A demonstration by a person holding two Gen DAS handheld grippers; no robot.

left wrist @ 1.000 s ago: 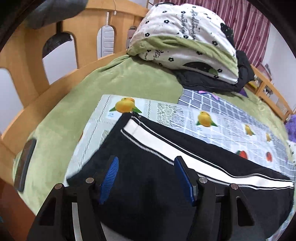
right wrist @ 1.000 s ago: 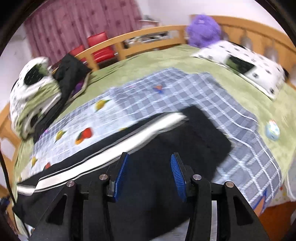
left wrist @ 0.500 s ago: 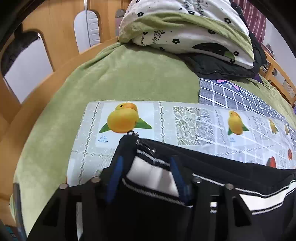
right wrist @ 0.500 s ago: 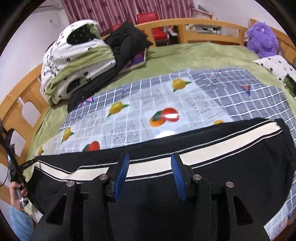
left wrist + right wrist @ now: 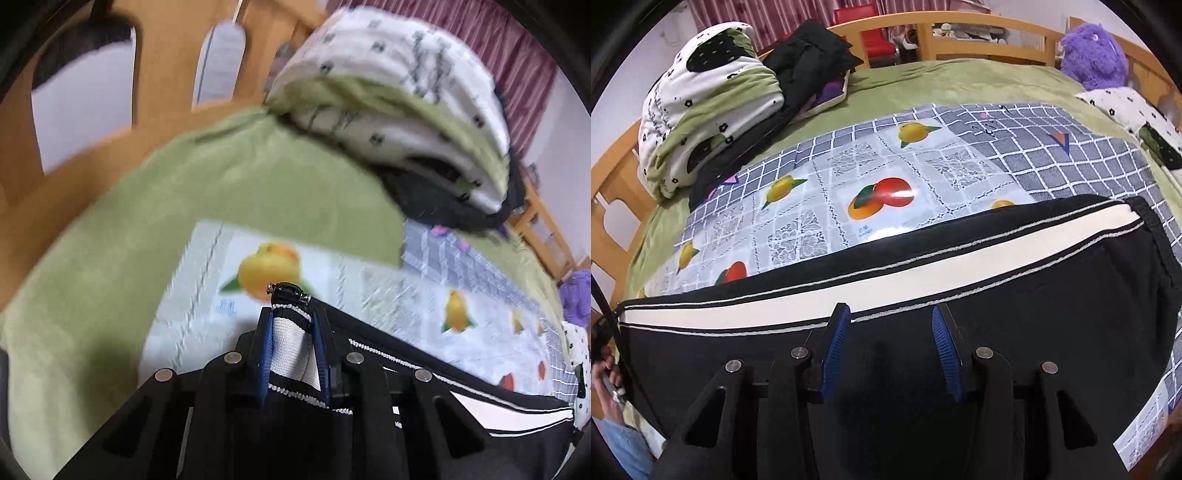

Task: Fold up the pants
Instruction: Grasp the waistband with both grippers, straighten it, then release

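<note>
Black pants (image 5: 1052,295) with a white side stripe lie lengthwise across a fruit-print mat (image 5: 886,173) on the bed. My left gripper (image 5: 293,325) is shut on the pants' end (image 5: 291,354), pinching the white stripe and a small zipper pull, and holds it raised above the mat. My right gripper (image 5: 890,332) is open, its blue fingertips (image 5: 836,332) just over the black cloth below the stripe, near the pants' middle. The pants' other end (image 5: 1145,221) lies flat at the right.
A rolled white-and-green quilt (image 5: 701,110) with black clothes (image 5: 809,55) lies at the far left of the bed. A purple plush toy (image 5: 1097,55) and a pillow (image 5: 1137,118) lie far right. A wooden bed rail (image 5: 92,158) runs around the bed.
My left gripper has closed on the pants' end and lifted it; the view is blurred with motion. My right gripper stayed open and settled closer over the pants' middle.
</note>
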